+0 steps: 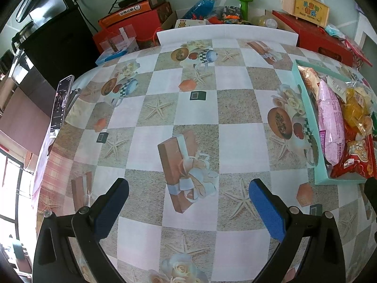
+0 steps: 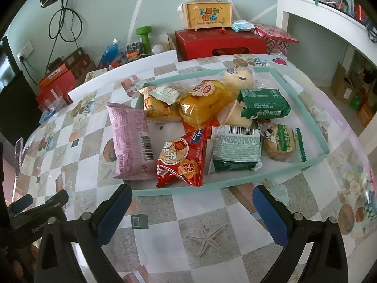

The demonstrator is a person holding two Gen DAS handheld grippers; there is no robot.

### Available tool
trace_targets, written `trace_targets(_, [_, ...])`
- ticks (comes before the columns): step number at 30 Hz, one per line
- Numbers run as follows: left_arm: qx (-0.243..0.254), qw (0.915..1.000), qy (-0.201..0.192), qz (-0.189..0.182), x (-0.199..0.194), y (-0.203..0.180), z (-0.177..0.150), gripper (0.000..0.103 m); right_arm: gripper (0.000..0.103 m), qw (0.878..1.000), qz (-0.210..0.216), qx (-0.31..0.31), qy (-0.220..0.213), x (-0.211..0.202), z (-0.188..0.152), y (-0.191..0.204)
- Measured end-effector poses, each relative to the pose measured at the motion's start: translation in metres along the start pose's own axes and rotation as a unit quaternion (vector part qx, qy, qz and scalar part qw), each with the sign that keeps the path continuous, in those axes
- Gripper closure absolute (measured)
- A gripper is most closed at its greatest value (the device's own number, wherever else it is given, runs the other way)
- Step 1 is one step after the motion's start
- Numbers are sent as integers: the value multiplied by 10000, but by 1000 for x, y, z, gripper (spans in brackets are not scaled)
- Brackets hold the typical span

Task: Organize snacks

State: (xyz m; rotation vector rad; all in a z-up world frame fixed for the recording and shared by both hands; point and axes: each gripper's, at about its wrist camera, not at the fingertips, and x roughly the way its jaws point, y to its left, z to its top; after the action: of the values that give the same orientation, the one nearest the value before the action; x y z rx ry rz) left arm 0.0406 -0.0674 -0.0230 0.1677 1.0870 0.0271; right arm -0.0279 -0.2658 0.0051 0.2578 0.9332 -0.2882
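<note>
A shallow teal tray [image 2: 315, 122] [image 1: 308, 108] on the patterned table holds several snack packs. In the right wrist view I see a pink pack [image 2: 130, 139] leaning over the left rim, a red pack [image 2: 181, 160], yellow packs [image 2: 202, 106], green packs [image 2: 264, 103] and a round biscuit pack [image 2: 280, 145]. My right gripper [image 2: 192, 202] hovers open just in front of the tray's near rim, nothing between its fingers. My left gripper [image 1: 188, 195] is open above bare tablecloth, left of the tray, where the pink pack [image 1: 329, 122] and red pack [image 1: 353, 160] show.
A phone on a stand [image 1: 61, 103] sits at the table's left edge. Red boxes [image 2: 219, 42], a wooden carry box [image 2: 207, 14], a green dumbbell [image 2: 145, 35] and a blue bottle [image 2: 109, 52] crowd behind the table. A white shelf unit [image 2: 329, 23] stands right.
</note>
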Motion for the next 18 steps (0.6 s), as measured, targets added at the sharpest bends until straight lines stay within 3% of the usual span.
trace_targets(18, [-90, 9999, 45, -56, 0, 2, 1, 2, 0, 9999, -60, -137, 77, 5, -2, 5])
